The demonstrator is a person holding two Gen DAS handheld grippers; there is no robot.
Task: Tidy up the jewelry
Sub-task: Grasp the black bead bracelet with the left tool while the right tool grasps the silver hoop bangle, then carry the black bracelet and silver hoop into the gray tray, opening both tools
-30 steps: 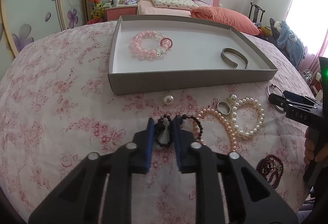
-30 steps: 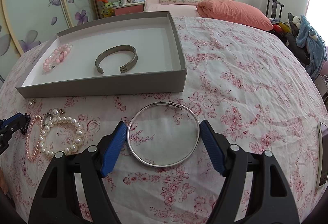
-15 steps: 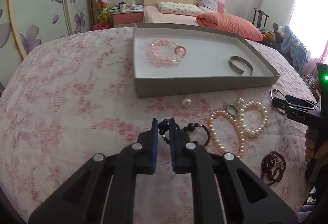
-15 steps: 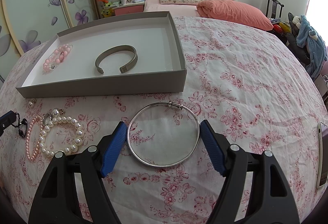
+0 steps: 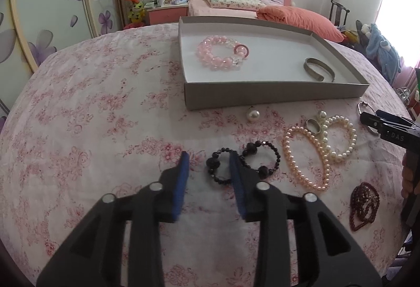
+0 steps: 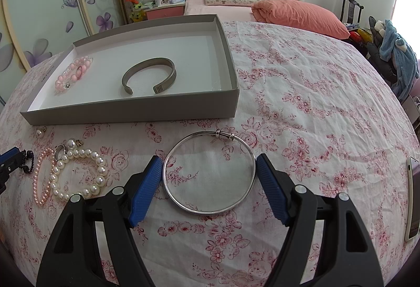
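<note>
My left hand-held gripper point(image 5: 207, 163) has just been opening: half a second ago its blue pads were nearly shut on the black bead bracelet point(image 5: 242, 162), and now they stand narrowly apart with one loop of the bracelet lying between them on the floral cloth, neither pad visibly pressing on it. I read that as a failed or abandoned pinch, so the black bracelet still has to be picked up again before it can go into the grey tray point(image 5: 275, 92).

Taking the tray as my landmark: inside it lie the pink bead bracelet point(image 5: 221, 53) toward its left and the metal cuff point(image 5: 319, 69) toward its right. Just in front of its near wall sits a loose pearl point(image 5: 252, 115); further in front of the tray lies the black bracelet, with the two pearl strands point(image 5: 319, 153) to its right.

My right hand-held gripper point(image 6: 208, 174) is spread wide, its pads flanking the silver bangle point(image 6: 208, 172) that lies flat in front of the tray's right corner. The pads are just beside the rim; contact I cannot confirm.
</note>
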